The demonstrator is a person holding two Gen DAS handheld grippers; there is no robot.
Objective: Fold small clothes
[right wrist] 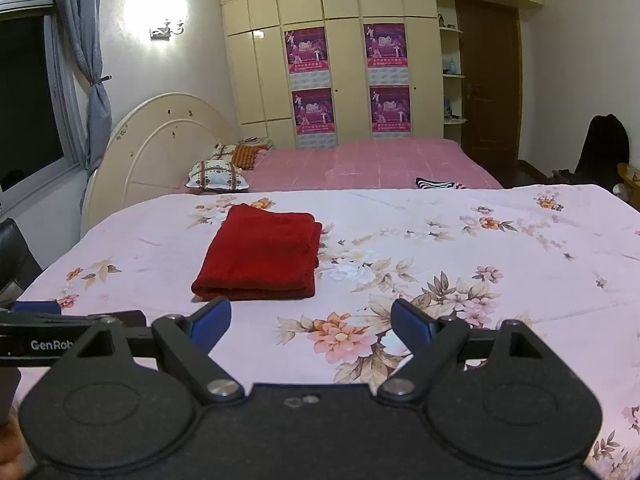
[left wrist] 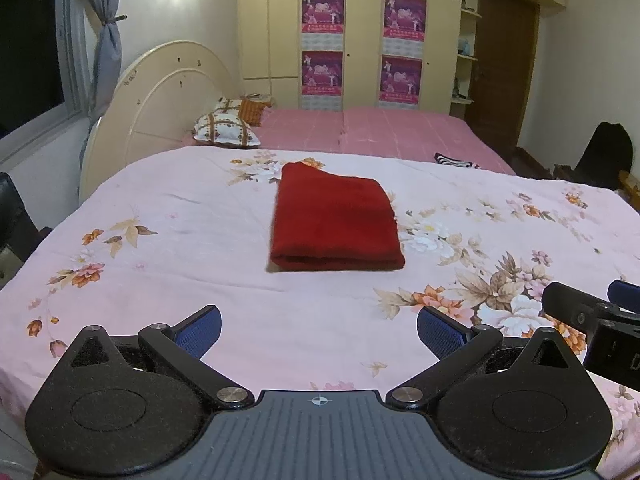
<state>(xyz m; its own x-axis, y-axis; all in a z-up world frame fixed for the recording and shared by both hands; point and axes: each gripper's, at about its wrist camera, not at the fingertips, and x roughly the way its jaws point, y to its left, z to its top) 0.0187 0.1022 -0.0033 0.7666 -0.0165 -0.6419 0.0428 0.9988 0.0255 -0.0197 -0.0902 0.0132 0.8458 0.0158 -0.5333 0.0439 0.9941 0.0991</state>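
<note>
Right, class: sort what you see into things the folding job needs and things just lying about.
Job:
red cloth, folded
floral sheet under it
left claw, open
right claw, open

Lying about:
patterned pillows
striped item
posters

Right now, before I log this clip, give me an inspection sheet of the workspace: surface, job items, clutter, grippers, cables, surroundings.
Surface: floral pink sheet spread flat, a few light creases.
Job's things: red cloth folded into a neat rectangle, lying alone mid-surface.
Clutter: nothing seen on the sheet; a striped item lies on the pink bed behind.
Grippers: left gripper open, holding nothing, short of the cloth; right gripper open, holding nothing, just short of the cloth's near edge.
Cables: nothing seen.
Surroundings: pillows, headboard, wardrobe with posters, curtain, dark door.
</note>
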